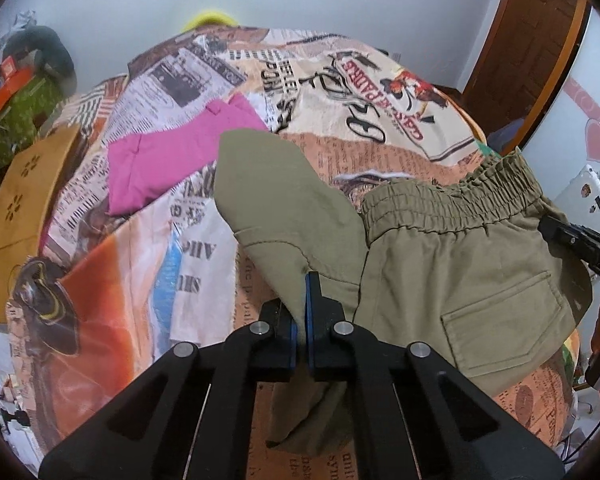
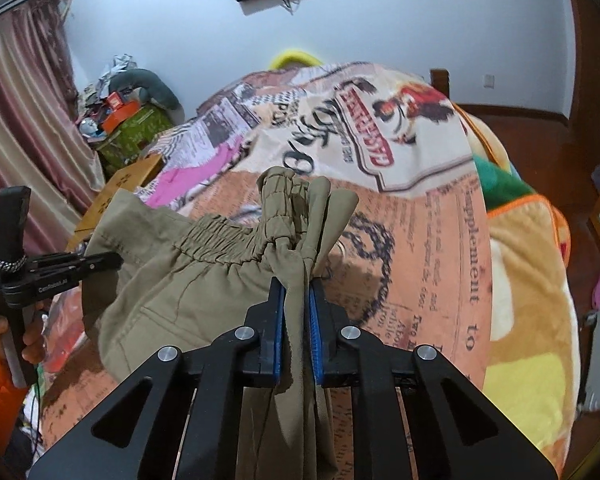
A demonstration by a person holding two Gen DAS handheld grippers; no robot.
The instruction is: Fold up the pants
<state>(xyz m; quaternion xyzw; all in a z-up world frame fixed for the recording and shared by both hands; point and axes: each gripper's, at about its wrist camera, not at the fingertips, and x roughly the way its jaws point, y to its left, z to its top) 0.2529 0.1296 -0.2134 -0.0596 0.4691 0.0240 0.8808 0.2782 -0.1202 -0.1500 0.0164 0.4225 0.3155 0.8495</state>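
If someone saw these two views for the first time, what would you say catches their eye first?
Probably the olive-green cotton pants with an elastic waistband, held up above the bed with the left gripper and the right gripper each clamped on bunched fabric. Next comes the loud newspaper-print bedspread beneath them. A bright pink garment lies flat on it, further back on the left.

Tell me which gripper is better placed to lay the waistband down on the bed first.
Right, probably. The right gripper clamps the bunched elastic waistband of the olive pants itself; the left gripper pinches plain fabric away from it.
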